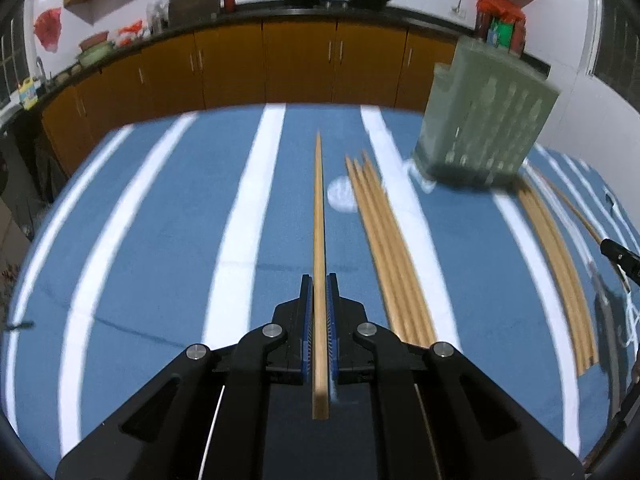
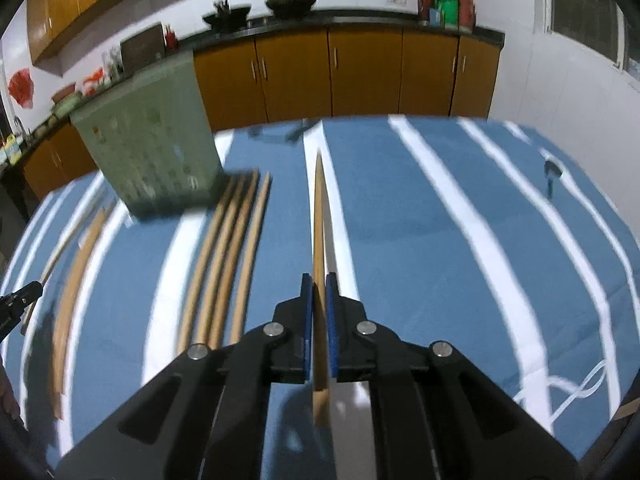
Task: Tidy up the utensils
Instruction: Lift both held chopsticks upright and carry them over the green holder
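Note:
My left gripper (image 1: 319, 280) is shut on a wooden chopstick (image 1: 319, 216) that points forward above the blue and white striped cloth (image 1: 160, 240). My right gripper (image 2: 319, 280) is shut on another chopstick (image 2: 319, 216), also pointing forward. A green perforated utensil holder (image 1: 484, 120) stands at the far right of the left wrist view and also shows at the far left of the right wrist view (image 2: 148, 140). Several loose chopsticks (image 1: 384, 248) lie side by side on the cloth in front of the holder; they also show in the right wrist view (image 2: 228, 256).
More chopsticks (image 1: 560, 276) lie at the right of the holder. The right gripper's tip (image 1: 620, 258) shows at the right edge. A small dark object (image 2: 552, 170) lies at the cloth's far right. Kitchen cabinets (image 1: 300, 64) stand beyond the table.

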A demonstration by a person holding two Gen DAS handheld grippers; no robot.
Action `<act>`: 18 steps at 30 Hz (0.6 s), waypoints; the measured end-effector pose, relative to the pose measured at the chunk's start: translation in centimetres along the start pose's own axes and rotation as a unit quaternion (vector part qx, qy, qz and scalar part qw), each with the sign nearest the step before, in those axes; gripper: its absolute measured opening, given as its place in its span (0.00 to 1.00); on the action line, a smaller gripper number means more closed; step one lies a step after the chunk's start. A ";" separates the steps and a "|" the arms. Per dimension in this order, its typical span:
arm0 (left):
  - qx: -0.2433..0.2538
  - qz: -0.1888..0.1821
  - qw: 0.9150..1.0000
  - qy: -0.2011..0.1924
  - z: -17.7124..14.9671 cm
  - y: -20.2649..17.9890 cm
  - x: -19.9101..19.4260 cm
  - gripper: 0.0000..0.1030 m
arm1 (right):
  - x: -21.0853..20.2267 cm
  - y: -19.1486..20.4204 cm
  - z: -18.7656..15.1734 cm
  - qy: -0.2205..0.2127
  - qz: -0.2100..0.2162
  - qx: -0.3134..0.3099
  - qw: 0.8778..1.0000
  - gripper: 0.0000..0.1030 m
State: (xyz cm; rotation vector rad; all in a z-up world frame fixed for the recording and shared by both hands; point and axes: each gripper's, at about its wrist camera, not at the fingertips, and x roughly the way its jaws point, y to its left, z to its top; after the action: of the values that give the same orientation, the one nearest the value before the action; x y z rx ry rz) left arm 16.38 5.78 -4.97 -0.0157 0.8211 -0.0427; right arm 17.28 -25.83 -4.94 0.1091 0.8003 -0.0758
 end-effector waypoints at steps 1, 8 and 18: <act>0.000 0.000 1.000 -0.011 0.6 0.1 -0.6 0.07 | -0.7 -0.1 0.6 -0.010 0.002 0.001 1.000 0.08; -0.023 -0.013 0.994 -0.105 5.1 0.8 -6.2 0.07 | -5.8 -0.6 4.7 -0.094 0.018 0.015 0.995 0.08; -0.048 -0.017 0.983 -0.176 10.6 1.1 -9.9 0.07 | -9.5 0.4 9.2 -0.164 0.025 0.006 0.986 0.08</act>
State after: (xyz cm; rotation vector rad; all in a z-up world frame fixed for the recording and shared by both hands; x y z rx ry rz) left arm 17.44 7.30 9.42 -0.1257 0.4691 -0.0322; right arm 17.22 -26.31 8.29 0.1248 0.4668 -0.0485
